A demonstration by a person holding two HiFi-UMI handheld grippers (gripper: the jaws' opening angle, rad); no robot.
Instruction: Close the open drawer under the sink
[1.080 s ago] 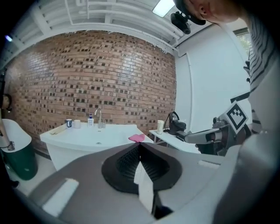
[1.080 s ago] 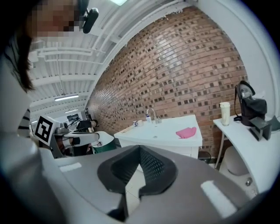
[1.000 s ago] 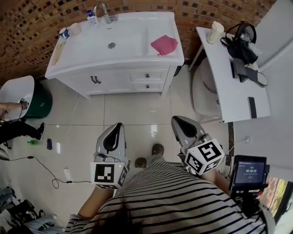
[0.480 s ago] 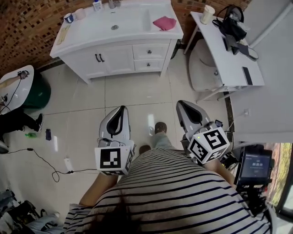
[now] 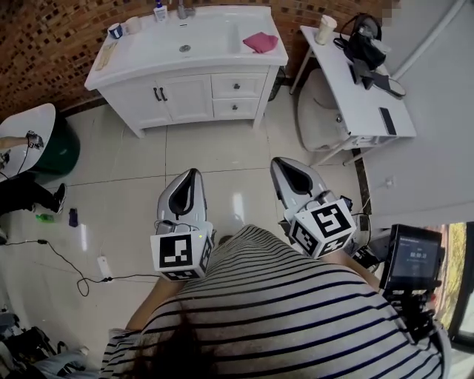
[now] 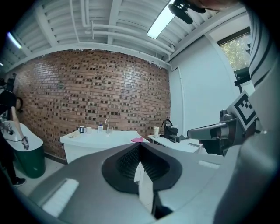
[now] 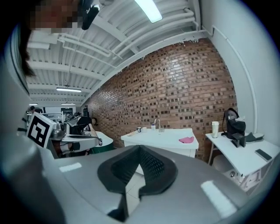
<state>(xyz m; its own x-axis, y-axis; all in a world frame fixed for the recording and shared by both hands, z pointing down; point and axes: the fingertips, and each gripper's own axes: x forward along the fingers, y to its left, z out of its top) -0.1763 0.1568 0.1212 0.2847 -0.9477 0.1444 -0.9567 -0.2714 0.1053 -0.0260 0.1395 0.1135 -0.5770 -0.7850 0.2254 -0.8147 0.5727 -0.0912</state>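
- Standing at the far left of the head view, a green bin [image 5: 65, 154] sits partly under a white round top [image 5: 29, 133]; what is in it cannot be seen.
- The white vanity [image 5: 185, 96] stands against the brick wall, well ahead of both grippers.
- On its counter, from the left: a blue-and-white mug [image 5: 115, 30], a small bottle [image 5: 160, 11] beside the faucet [image 5: 181, 9], the sink basin [image 5: 194, 35] with its drain showing, and a pink cloth [image 5: 261, 42] lying flat.
- Under the cloth end, the upper drawer [image 5: 238, 85] and lower drawer [image 5: 237, 108] both look flush with the cabinet front.
- On the white side table [image 5: 355, 81] to the right stands a paper cup [image 5: 324, 29], beside a black bag [image 5: 363, 44].
- The left gripper [image 5: 194, 174] has its jaws pressed together on nothing, as does the right gripper [image 5: 278, 161]; both are raised over bare floor tiles.
- Compared with half a second ago, the right gripper sits closer to the left one, and the shoe seen between them is out of sight.
- Against a second ago, the vanity sits higher and smaller in the head view.
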